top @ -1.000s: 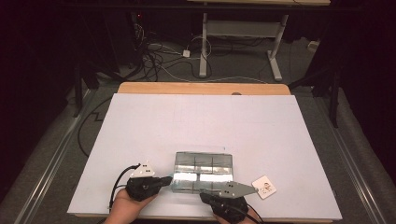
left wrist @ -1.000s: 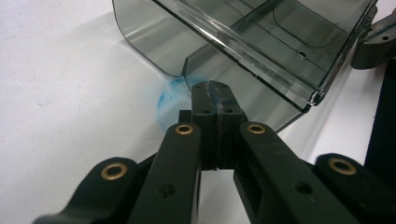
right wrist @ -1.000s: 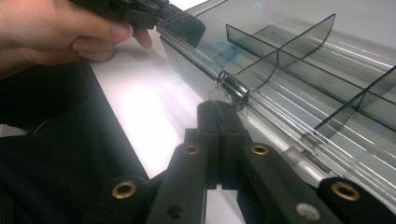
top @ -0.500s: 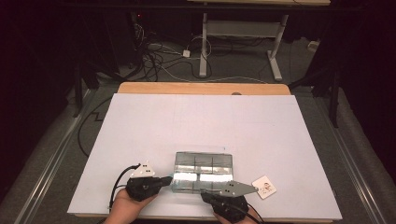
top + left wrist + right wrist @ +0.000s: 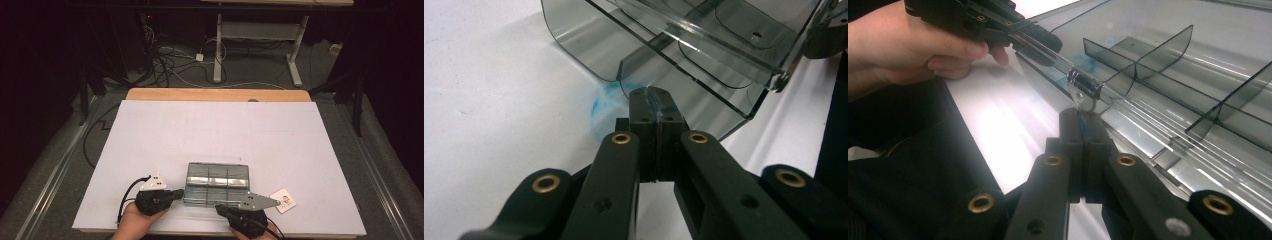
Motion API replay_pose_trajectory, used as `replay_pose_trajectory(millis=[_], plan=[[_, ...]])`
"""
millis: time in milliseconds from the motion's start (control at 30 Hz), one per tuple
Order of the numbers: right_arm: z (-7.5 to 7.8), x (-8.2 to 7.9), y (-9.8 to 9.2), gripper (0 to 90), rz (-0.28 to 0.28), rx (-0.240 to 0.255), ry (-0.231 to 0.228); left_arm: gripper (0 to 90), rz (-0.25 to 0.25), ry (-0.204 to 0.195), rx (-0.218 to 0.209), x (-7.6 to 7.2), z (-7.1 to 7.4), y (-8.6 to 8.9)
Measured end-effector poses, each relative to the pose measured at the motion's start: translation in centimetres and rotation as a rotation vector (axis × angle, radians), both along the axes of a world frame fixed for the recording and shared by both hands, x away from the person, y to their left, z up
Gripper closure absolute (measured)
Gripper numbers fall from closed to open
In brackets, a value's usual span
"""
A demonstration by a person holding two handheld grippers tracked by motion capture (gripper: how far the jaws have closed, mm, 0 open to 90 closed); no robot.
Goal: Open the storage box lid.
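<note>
A smoky clear plastic compartment box (image 5: 217,176) lies near the front edge of the white table top (image 5: 215,130). My left gripper (image 5: 181,192) is shut, its tips against the box's left front corner. In the left gripper view the closed tips (image 5: 654,96) meet the box wall (image 5: 704,45) with nothing between them. My right gripper (image 5: 219,206) is also shut, at the box's front edge. In the right gripper view its tips (image 5: 1079,117) sit just below a small hinge knob (image 5: 1083,89) on the box (image 5: 1168,75), whose lid stands raised.
A small white square card (image 5: 283,200) lies on the table right of the box. A blue smudge (image 5: 603,100) marks the table by the box corner. Cables and a desk frame (image 5: 220,45) stand on the floor beyond the table's wooden far edge (image 5: 215,94).
</note>
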State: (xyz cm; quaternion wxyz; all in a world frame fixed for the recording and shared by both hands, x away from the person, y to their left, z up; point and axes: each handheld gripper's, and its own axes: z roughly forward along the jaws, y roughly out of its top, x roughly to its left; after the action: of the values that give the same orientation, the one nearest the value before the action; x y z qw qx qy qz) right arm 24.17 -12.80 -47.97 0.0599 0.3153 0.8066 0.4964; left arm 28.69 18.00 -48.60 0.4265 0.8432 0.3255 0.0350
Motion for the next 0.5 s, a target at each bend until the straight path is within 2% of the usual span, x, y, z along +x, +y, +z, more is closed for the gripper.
replay_pose_trajectory(millis=[233, 400, 500], plan=[[0.5, 0.1, -0.1, 90.0, -0.003, 0.019, -0.015, 87.4, 0.005, 0.007, -0.024, 0.0, 0.4, 0.3], [1.0, 0.2, 0.0, 90.0, 0.000, 0.027, -0.031, 87.4, 0.020, -0.014, -0.051, -0.2, 1.2, 1.0], [1.3, 0.4, 0.0, 90.0, 0.001, 0.030, -0.044, 87.4, 0.027, -0.017, -0.095, -0.2, 1.8, 1.2]])
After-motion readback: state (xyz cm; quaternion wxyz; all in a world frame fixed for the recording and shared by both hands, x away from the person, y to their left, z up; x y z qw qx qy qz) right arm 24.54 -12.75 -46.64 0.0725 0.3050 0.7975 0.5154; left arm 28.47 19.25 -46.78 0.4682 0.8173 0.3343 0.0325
